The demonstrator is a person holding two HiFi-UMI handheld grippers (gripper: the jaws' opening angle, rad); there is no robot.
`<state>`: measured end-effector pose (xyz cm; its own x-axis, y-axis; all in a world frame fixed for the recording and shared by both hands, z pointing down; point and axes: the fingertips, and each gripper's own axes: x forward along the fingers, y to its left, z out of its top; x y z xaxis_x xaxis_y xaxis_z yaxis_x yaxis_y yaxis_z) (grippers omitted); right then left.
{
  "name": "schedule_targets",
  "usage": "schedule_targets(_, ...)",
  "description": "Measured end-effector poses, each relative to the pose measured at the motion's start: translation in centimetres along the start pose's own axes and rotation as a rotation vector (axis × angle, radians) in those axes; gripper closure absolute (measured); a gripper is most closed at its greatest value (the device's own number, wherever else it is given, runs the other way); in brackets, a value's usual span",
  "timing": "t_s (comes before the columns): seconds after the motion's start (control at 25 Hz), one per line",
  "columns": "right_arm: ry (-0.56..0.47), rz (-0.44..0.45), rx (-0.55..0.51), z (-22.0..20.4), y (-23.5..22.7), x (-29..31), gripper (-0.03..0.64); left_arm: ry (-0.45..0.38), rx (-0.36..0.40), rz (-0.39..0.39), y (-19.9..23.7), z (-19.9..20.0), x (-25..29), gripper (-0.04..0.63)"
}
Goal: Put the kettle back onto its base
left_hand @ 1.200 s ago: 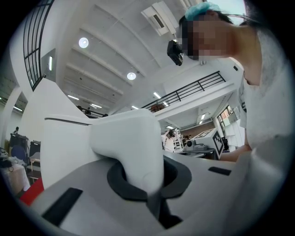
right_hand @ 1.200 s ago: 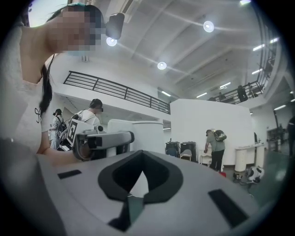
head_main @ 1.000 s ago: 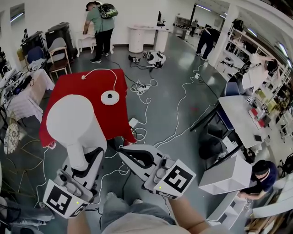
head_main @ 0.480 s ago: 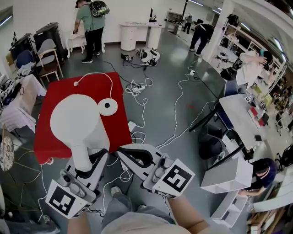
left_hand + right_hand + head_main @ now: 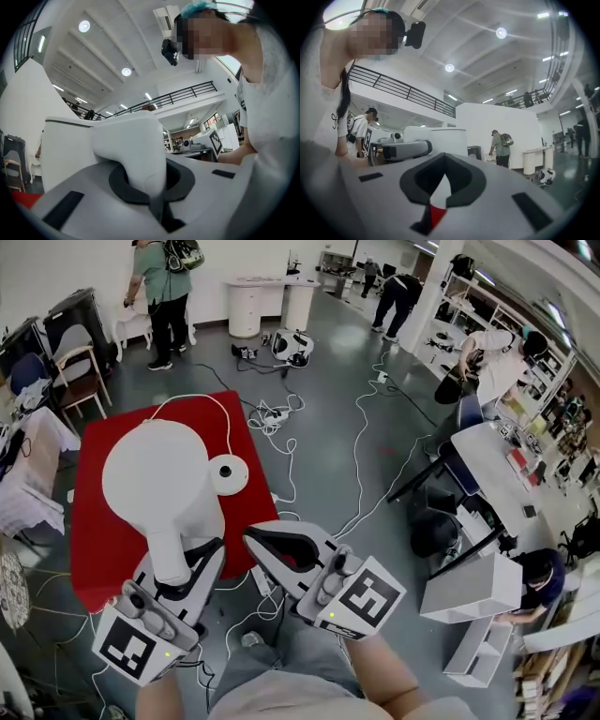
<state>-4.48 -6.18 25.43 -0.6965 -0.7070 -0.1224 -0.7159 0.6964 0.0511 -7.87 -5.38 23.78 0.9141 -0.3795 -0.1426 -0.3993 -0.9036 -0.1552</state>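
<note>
The white kettle (image 5: 157, 482) hangs over the red table (image 5: 94, 549), with its handle (image 5: 173, 563) in my left gripper (image 5: 183, 568), which is shut on it. In the left gripper view the handle (image 5: 133, 150) fills the gap between the jaws and the kettle body (image 5: 65, 145) stands behind it. The round white base (image 5: 228, 474) lies on the red table just right of the kettle, its cord (image 5: 223, 413) running to the far edge. My right gripper (image 5: 262, 545) is shut and holds nothing, beside the table's right front corner. The right gripper view shows the kettle (image 5: 440, 138) to its left.
Cables (image 5: 281, 418) trail over the grey floor right of the table. A chair (image 5: 80, 371) and a cluttered table stand at the left. People (image 5: 164, 287) stand at the back. A white desk (image 5: 487, 474) and a seated person (image 5: 534, 577) are at the right.
Both grippers and the kettle have moved forward toward the red table. The kettle now hangs over the cloth, close beside the base. Both jaws stay as they were.
</note>
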Motion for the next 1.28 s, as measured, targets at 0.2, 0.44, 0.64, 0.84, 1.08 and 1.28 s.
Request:
schedule_targets(0.2,0.026,-0.013,0.008,-0.7,-2.1,2.2,0.611,-0.012,-0.014,0.003,3.2,-0.8,1.1,0.586)
schedule_targets(0.44,0.045,0.03,0.022,-1.6,-5.6,4.1,0.611,-0.006,-0.029,0.045,6.1,-2.3,3.4,0.586)
schedule_targets(0.64,0.05,0.099,0.037,-2.4,-9.4,4.7,0.611,0.027,-0.05,0.094,7.2,-4.7,6.6,0.586)
schedule_targets(0.84,0.059,0.182,0.054,-3.2,-13.9,4.8,0.611,0.04,-0.046,0.169,8.6,-7.1,10.8,0.586)
schedule_targets(1.08,0.068,0.272,0.072,-4.8,-18.8,4.4,0.611,0.047,-0.067,0.254,11.1,-11.3,15.3,0.586)
schedule_targets(1.28,0.061,0.304,0.077,-6.7,-22.5,4.3,0.61,0.071,-0.073,0.294,12.6,-15.8,18.3,0.586)
